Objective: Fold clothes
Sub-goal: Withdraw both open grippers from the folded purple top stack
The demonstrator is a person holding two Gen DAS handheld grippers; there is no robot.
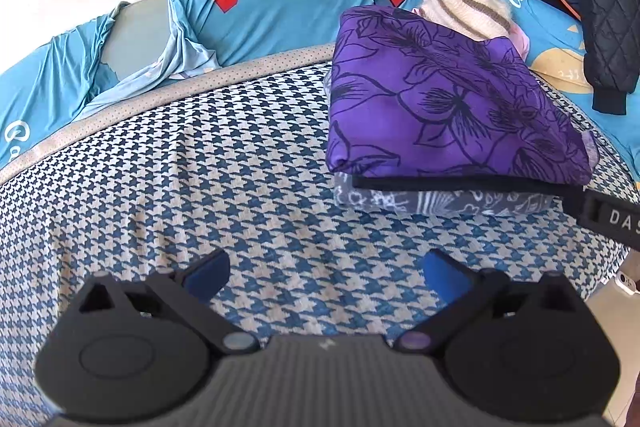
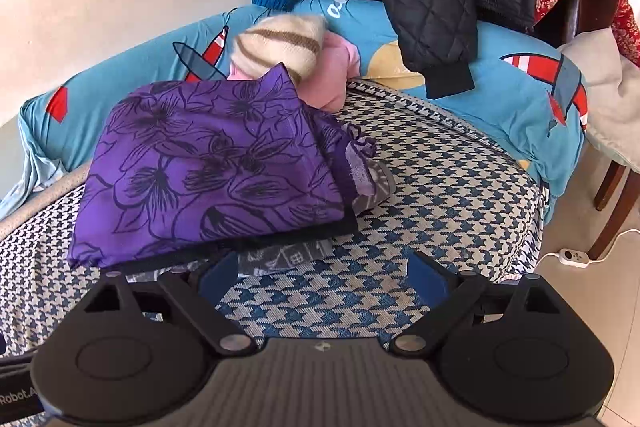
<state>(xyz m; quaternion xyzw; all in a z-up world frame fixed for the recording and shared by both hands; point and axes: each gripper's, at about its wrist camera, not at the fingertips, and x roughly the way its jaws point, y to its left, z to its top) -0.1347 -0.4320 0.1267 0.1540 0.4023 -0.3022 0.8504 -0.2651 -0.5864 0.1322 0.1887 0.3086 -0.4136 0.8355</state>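
Now we see the houndstooth bed cover point(image 1: 200, 167) bearing a folded purple floral garment point(image 1: 448, 99) atop a grey patterned one point(image 2: 280, 257); our left gripper point(image 1: 326, 273) and right gripper point(image 2: 316, 277) both hover nearby, fingers spread, holding nothing.

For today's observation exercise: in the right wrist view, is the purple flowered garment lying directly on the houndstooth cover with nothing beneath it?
No. The purple flowered garment rests on a folded grey patterned cloth whose edge shows below it.

A purple garment point(image 2: 212, 163) with black floral outlines tops a grey white-patterned one point(image 2: 288, 257) on the blue-and-white houndstooth bedcover point(image 1: 200, 167).
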